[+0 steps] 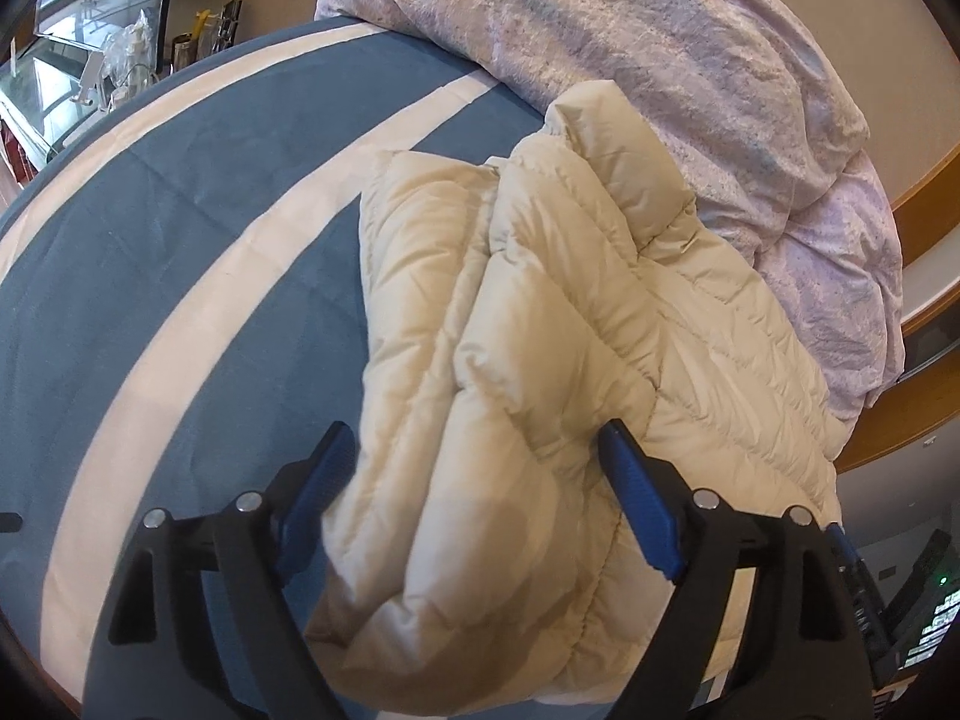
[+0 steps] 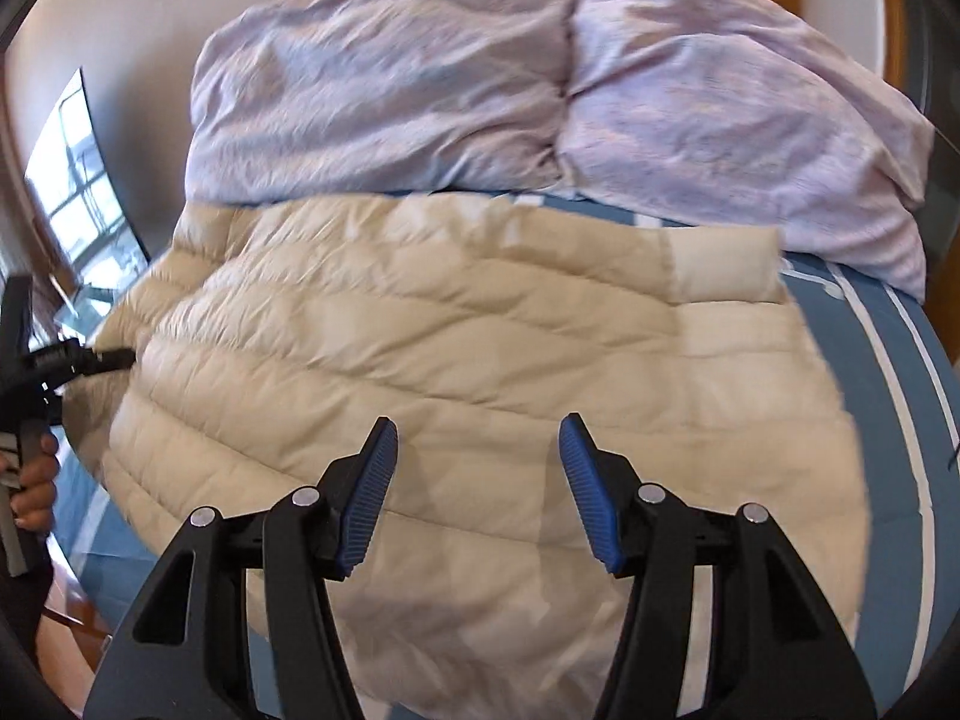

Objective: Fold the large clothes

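A cream quilted puffer jacket (image 1: 540, 330) lies on a bed with a blue sheet with cream stripes (image 1: 198, 228). In the left wrist view a folded-over part of the jacket bulges between the wide-open fingers of my left gripper (image 1: 474, 438), which do not pinch it. In the right wrist view the jacket (image 2: 456, 348) spreads flat, one sleeve cuff (image 2: 726, 270) at the far right. My right gripper (image 2: 477, 432) hovers open above the jacket's near part. The left gripper (image 2: 90, 360) shows at the jacket's left edge, held by a hand.
A crumpled lilac duvet (image 2: 540, 90) is piled at the head of the bed, touching the jacket's far edge; it also shows in the left wrist view (image 1: 660, 60). A window (image 2: 78, 180) and a cluttered sill (image 1: 120, 60) lie to the left. Wooden trim (image 1: 924, 276) runs at the right.
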Tool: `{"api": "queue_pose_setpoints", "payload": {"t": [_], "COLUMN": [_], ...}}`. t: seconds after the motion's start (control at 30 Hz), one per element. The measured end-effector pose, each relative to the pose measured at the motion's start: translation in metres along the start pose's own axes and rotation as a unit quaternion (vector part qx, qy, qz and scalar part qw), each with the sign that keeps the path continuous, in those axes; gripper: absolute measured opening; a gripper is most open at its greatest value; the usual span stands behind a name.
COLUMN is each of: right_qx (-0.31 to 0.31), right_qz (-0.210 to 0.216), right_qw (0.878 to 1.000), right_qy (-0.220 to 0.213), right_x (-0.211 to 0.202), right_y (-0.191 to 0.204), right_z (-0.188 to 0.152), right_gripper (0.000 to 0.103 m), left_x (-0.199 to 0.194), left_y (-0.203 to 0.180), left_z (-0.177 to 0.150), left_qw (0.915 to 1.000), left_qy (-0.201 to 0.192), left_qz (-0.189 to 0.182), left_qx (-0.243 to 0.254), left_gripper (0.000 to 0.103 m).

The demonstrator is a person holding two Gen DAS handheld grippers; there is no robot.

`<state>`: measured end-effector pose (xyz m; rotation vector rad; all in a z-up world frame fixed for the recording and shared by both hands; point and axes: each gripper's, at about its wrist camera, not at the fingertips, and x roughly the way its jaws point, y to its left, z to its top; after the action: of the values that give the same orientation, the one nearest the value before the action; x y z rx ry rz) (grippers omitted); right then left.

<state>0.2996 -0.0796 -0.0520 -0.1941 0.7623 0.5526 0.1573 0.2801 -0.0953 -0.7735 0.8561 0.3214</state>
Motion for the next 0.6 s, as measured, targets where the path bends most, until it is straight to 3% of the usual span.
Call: {"api": "queue_pose_setpoints", "payload": {"t": [0.17,0.33,0.6], "right_qx": [0.013,0.003,-0.007], "right_qz": [-0.004,-0.025,-0.054], "right_qw": [1.000,1.000,0.998], "right_qy": [-0.010,0.009,0.036], "right_x": [0.011,0.031,0.055], "right_y": [0.009,0.020,0.030], "right_z": [0.000,-0.009,-0.015], "right_gripper": [0.058,0.059,0.059], "left_x": [0.001,0.002,0.008], "left_y": [0.000,0.000,-0.003], "left_z": [0.001,0.003,0.005], "left_qw": [0.9999,0.9996,0.9992], "left_qy": [-0.006,-0.014,-0.017], "left_qz": [-0.002,-0.003,-0.017], "left_qx": [-0.012,-0.023,-0.032], "left_gripper": [0.083,0.083,0.061]}}
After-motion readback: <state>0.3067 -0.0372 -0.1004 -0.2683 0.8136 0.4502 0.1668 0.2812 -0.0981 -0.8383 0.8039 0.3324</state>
